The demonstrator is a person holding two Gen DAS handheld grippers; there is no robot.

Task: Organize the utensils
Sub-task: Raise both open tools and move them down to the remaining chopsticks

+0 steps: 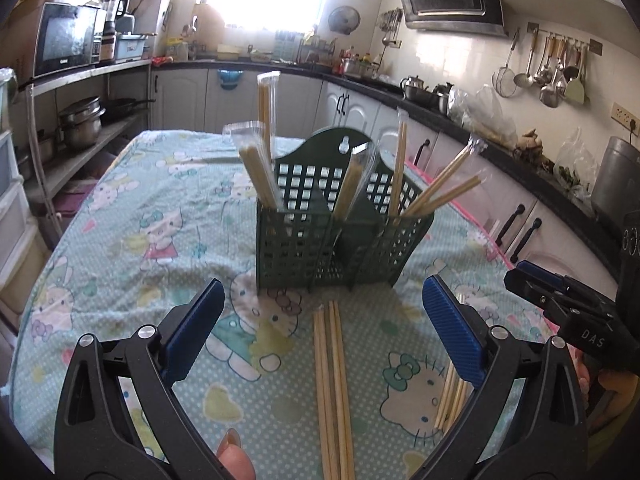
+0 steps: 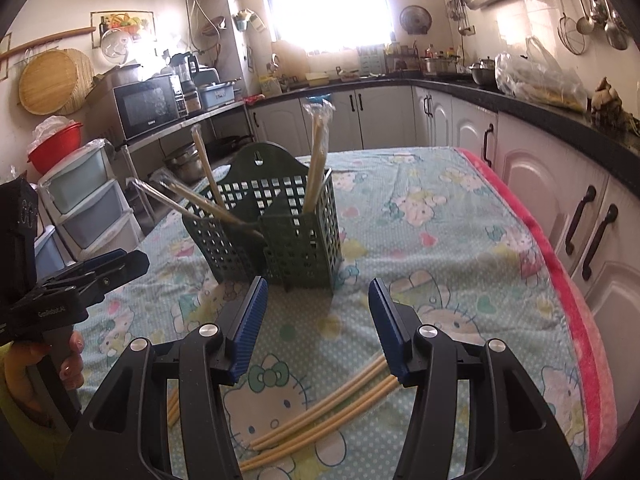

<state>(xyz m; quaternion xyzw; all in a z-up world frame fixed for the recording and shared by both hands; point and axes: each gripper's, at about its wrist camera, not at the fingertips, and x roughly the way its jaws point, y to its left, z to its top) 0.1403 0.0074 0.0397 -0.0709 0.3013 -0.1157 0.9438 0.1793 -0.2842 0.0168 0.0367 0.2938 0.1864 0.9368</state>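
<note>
Chopsticks (image 1: 332,384), loose ones, lie on the table's near edge right under your claws, and that's the work left. Look at the green basket (image 1: 340,232) standing around the middle of the table (image 1: 120,240): several wrapped pairs (image 1: 262,168) already stand upright or lean out of its compartments, so a fair share looks sorted.

Your left claw (image 1: 320,320) is spread wide with nothing between its blue pads, hanging just above one bare bundle that runs straight toward the basket's foot. A second, smaller bundle (image 1: 452,396) sits just beside it, partly tucked behind the claw's right finger.

Now the right claw (image 2: 318,316): it's released too, jaws parted about halfway and empty, poised over the pale curved-looking sticks (image 2: 320,412) that lie slantwise on the cloth near the table's front edge. Those sticks pass under its right finger; whether the pad touches them, you can't tell from here.

From the right wrist view the basket's right compartment holds one wrapped pair standing tall, while the left one has three leaning outward. There's room in both, by the look of it.

So the call: partway through, with at least two loose bundles left to lift and drop in. Neither claw has anything gripped yet. Next you'd need a low, flat pinch on thin sticks lying on soft cloth, which could snag or bunch up.
</note>
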